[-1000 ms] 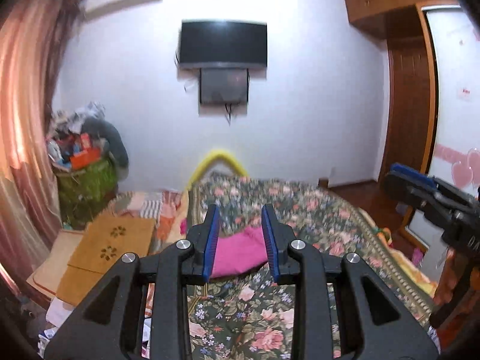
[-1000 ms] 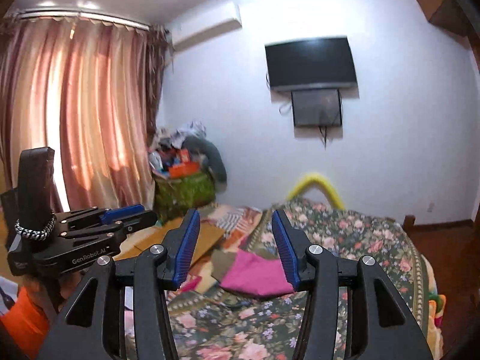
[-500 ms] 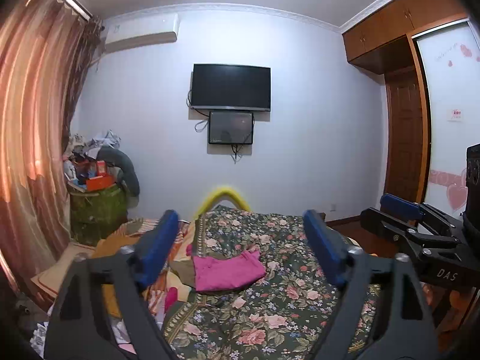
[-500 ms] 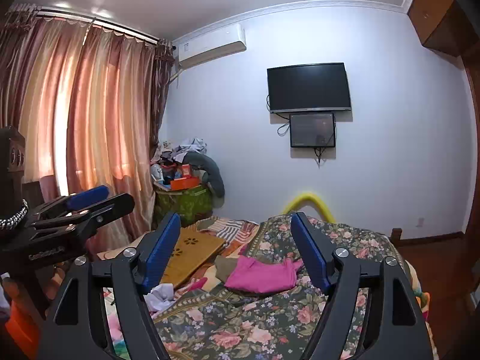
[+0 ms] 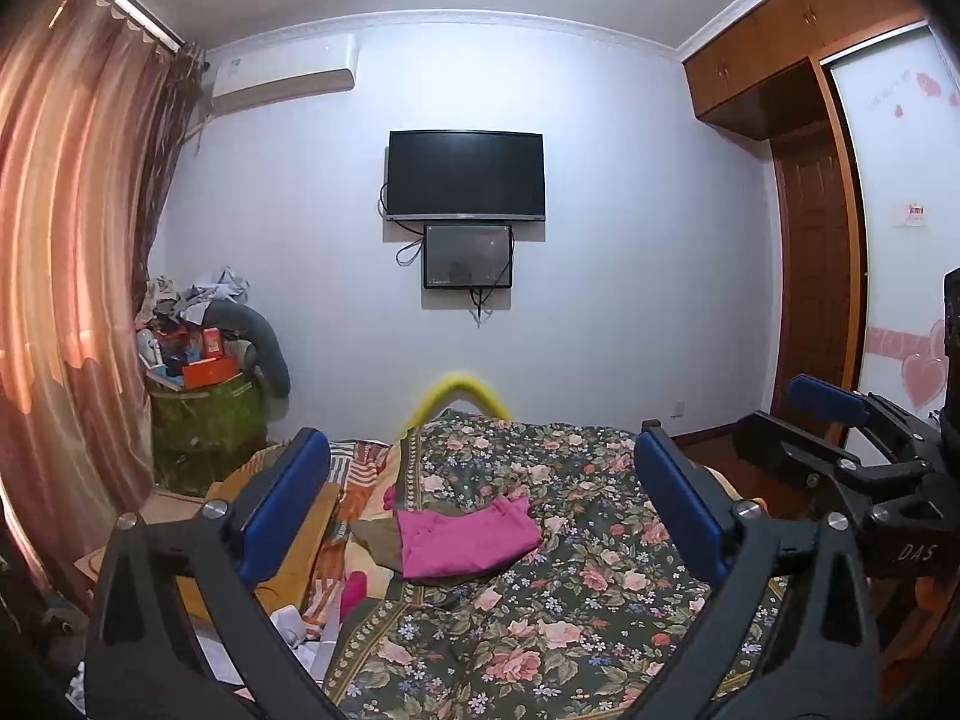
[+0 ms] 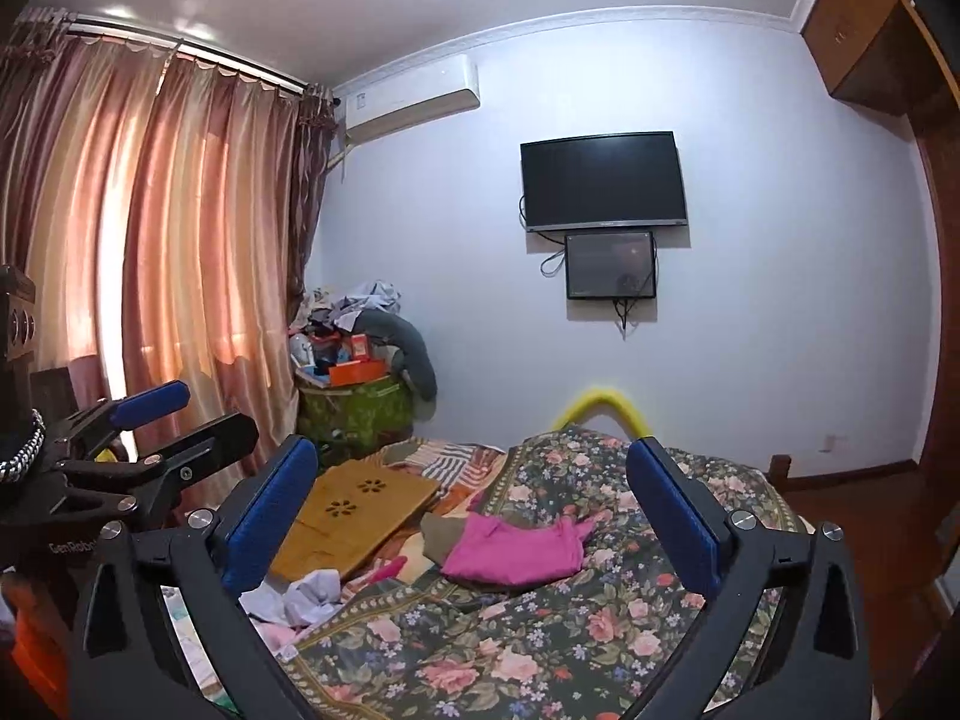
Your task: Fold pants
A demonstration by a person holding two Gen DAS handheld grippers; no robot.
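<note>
The pink pants lie in a folded bundle on the floral bedspread, partly over an olive-brown cloth; the right wrist view has the pants at its centre too. My left gripper hangs level, short of the pants, its jaws opening wide with nothing between the blue pads. My right gripper is just as far back, its jaws also opening on empty air. Each gripper sees the other beside it: the right gripper at the right edge, the left gripper at the left edge.
A wooden lap board and crumpled white cloths lie left of the bed. A green bin piled with clutter stands in the corner by the curtains. A TV hangs on the far wall; a wardrobe stands right.
Both grippers' jaws went from nearly shut to wide apart. Both views pulled back and tilted up, so the pants now look smaller and farther off.
</note>
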